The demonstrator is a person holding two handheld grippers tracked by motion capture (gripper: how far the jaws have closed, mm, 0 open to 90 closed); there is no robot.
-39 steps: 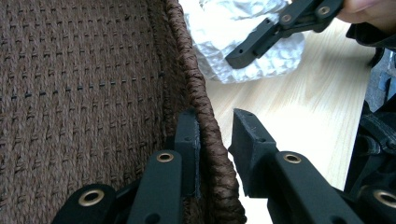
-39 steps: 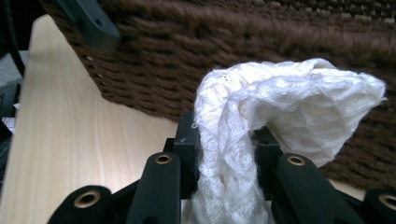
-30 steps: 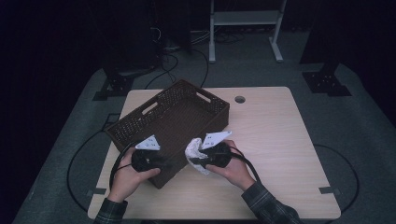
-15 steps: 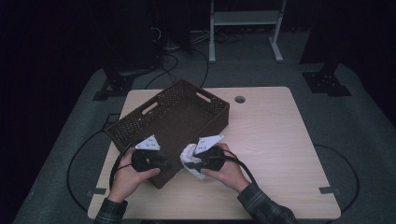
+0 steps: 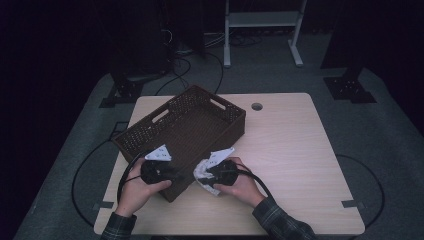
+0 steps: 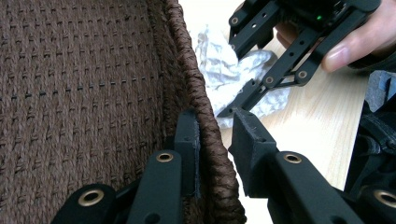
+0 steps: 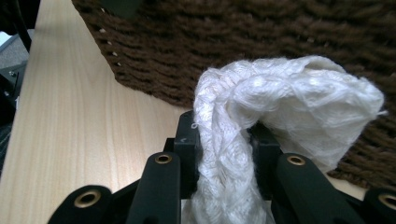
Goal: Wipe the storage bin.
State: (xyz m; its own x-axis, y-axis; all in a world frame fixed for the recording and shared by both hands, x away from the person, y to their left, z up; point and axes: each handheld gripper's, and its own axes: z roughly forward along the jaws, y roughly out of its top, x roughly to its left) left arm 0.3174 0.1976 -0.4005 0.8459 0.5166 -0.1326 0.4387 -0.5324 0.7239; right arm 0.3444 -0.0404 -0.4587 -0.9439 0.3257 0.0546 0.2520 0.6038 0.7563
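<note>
A brown woven basket [image 5: 231, 109] stands askew on the left half of the table. My left gripper [image 5: 172, 174] grips its near corner; in the left gripper view the jaws [image 6: 215, 117] straddle the braided rim [image 6: 205, 112], one inside and one outside, closed on it. My right gripper [image 5: 209, 172] is shut on a crumpled white cloth [image 5: 204, 184], held low beside the basket's near wall. In the right gripper view the cloth [image 7: 289, 93] bulges out between the jaws [image 7: 225, 128], with the basket wall [image 7: 233, 37] right behind it. The cloth [image 6: 219, 70] lies just outside the rim.
The pale wooden table [image 5: 295, 145] has a round cable hole [image 5: 257, 106] near its far edge. Bare tabletop stretches to the right of the basket. Dark stands, cables and a white frame [image 5: 260, 20] are on the floor beyond.
My right gripper has moved down and to the left with the cloth, closer to the basket's near wall. The left gripper has stayed on the rim.
</note>
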